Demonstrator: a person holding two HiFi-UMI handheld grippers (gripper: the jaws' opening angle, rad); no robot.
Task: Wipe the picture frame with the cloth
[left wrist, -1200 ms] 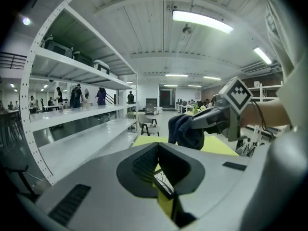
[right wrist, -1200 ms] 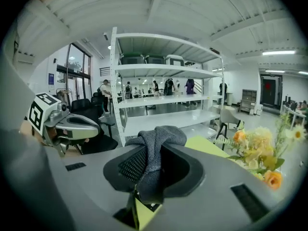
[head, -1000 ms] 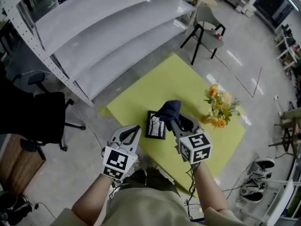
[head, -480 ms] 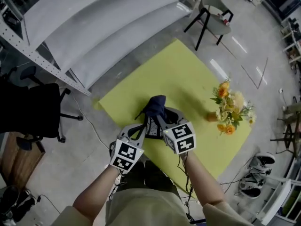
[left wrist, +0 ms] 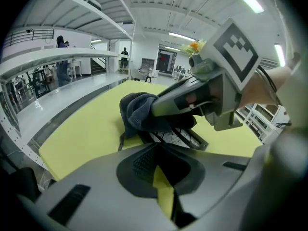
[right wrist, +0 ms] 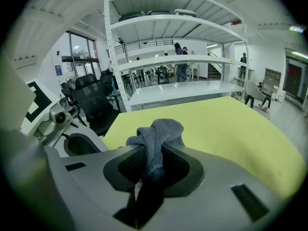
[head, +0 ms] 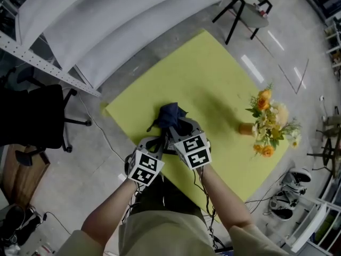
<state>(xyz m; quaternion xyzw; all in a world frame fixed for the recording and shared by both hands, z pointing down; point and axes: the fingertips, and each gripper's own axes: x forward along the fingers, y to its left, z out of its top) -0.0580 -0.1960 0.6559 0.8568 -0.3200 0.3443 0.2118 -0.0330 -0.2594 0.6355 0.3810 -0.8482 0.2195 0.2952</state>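
A dark blue cloth (head: 169, 116) is bunched over the picture frame on the yellow table (head: 213, 73). My right gripper (head: 178, 127) is shut on the cloth (right wrist: 156, 129), which sticks up from between its jaws. In the left gripper view the cloth (left wrist: 137, 112) presses on the black frame (left wrist: 180, 137), whose black-and-white picture shows under the right gripper (left wrist: 156, 110). My left gripper (head: 156, 144) lies close beside the right one at the frame's near edge. Its jaws (left wrist: 161, 165) stand shut, with a thin sliver of yellow table between them. The head view hides most of the frame.
A bunch of orange and white flowers (head: 269, 124) lies on the table's right side. White shelving (head: 106, 25) runs along the far left, with a black office chair (head: 37, 116) below it. A grey chair (head: 250, 9) stands beyond the table. Shoes (head: 290, 196) lie on the floor at right.
The left gripper has come in from the table's near edge to the frame, beside the right gripper. The right gripper has slid the cloth leftward over the frame.
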